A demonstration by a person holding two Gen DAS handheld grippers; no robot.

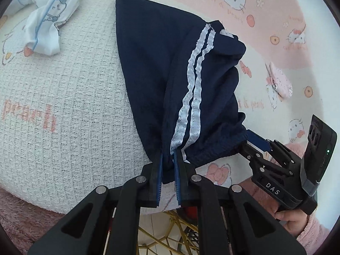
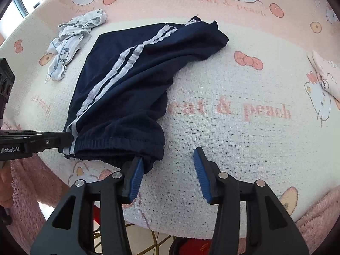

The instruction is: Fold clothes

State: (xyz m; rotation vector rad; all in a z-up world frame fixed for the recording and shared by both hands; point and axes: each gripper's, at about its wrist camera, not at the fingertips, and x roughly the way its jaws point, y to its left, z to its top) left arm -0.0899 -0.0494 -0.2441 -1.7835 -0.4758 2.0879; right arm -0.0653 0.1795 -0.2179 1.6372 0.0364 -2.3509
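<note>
Left gripper (image 1: 167, 161) clamped on navy shorts (image 2: 127, 80) waistband; right gripper (image 2: 167, 165) spread apart beside waistband. Risk: one-sided pull bunches shorts.

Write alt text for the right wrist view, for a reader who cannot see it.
The right gripper is open at the waistband end of navy shorts with white side stripes, which lie on a cat-and-peach printed towel. The left gripper pinches the waistband from the left, and a crumpled pale blue garment lies beyond.

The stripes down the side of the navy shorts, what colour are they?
White: two parallel stripes on the navy shorts, clearest in the left wrist view.
</note>
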